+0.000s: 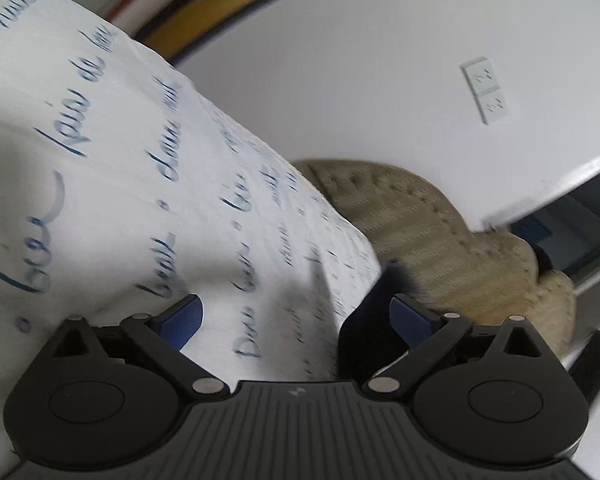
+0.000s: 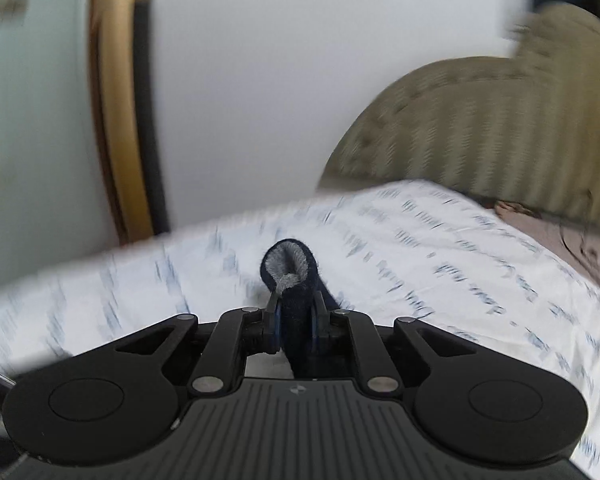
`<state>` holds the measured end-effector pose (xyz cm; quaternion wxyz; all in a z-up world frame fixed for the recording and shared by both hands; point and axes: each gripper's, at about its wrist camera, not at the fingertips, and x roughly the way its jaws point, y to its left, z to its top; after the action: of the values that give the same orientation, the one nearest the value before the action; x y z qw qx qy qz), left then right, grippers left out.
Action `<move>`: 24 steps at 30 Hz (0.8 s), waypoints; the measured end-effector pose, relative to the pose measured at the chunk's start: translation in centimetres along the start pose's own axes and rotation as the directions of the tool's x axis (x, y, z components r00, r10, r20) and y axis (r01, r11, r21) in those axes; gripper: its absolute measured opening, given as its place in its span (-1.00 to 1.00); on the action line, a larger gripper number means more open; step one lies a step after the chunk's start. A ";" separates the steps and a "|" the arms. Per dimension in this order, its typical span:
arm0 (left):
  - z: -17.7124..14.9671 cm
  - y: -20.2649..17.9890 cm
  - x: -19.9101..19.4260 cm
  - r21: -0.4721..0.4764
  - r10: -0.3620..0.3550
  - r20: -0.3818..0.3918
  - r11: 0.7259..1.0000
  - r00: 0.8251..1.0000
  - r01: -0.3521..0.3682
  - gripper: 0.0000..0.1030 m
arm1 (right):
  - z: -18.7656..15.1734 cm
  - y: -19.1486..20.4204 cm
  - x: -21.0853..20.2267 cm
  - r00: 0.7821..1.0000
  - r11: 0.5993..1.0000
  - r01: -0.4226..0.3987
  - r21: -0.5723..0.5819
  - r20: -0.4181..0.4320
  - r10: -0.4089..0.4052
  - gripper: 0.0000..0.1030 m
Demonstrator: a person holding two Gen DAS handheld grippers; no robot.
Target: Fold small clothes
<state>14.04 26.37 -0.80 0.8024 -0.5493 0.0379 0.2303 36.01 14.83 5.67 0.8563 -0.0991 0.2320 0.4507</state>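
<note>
A small dark navy garment [image 2: 296, 292] with a grey fleecy inside stands up between the fingers of my right gripper [image 2: 295, 320], which is shut on it above the white sheet with blue handwriting [image 2: 420, 240]. In the left wrist view my left gripper [image 1: 296, 318] is open over the same sheet [image 1: 140, 160]. A dark navy piece of cloth [image 1: 360, 320] lies just inside its right finger [image 1: 410, 316], with the pads apart from it. How much of the garment hangs below the right gripper is hidden.
A beige quilted cushion [image 1: 440, 240] lies beyond the sheet, also seen as the beige cushion [image 2: 480, 140] at the right. Behind are a white wall with sockets [image 1: 486, 90] and a gold-framed edge [image 2: 116, 120]. The right wrist view is motion-blurred.
</note>
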 end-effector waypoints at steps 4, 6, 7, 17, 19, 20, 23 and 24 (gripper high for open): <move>-0.7 -0.7 0.6 0.033 -0.066 -0.074 0.997 0.995 0.069 0.96 | -0.4 -4.0 -7.8 0.987 0.977 -0.003 0.213 0.156 -0.031 -0.71; -0.9 -0.7 1.1 0.024 -0.076 -0.109 0.997 0.991 0.079 0.96 | -1.6 -5.9 -12.5 0.972 0.950 -0.010 0.313 0.226 -0.064 -0.70; -0.9 -0.6 1.2 0.021 -0.079 -0.116 0.996 0.990 0.082 0.96 | -2.1 -7.0 -14.6 0.964 0.937 -0.015 0.349 0.252 -0.079 -0.70; -2.4 -2.4 3.6 0.069 -0.177 -0.352 0.974 0.919 0.214 0.99 | -14.5 -14.7 -34.5 0.850 0.718 -0.054 0.694 0.409 -0.331 -0.69; -2.9 -3.3 4.3 0.089 -0.163 -0.426 0.971 0.890 0.221 0.99 | -18.0 -16.1 -35.7 0.854 0.664 -0.009 0.747 0.351 -0.383 -0.67; -3.2 -3.7 4.3 0.096 -0.167 -0.448 0.968 0.879 0.233 0.99 | -19.6 -16.9 -36.3 0.854 0.635 0.006 0.772 0.327 -0.405 -0.67; -4.1 -5.4 5.0 0.179 -0.141 -0.549 0.943 0.824 0.280 0.99 | -22.6 -18.6 -38.0 0.830 0.568 -0.034 0.822 0.340 -0.443 -0.67; -4.5 -6.1 5.4 0.219 -0.121 -0.586 0.928 0.801 0.300 0.99 | -23.0 -19.0 -38.4 0.817 0.563 -0.060 0.824 0.365 -0.446 -0.67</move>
<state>22.17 22.36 1.01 0.8499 -0.4645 0.2451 -0.0421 25.77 -32.68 3.57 0.8797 0.4042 0.1480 0.2020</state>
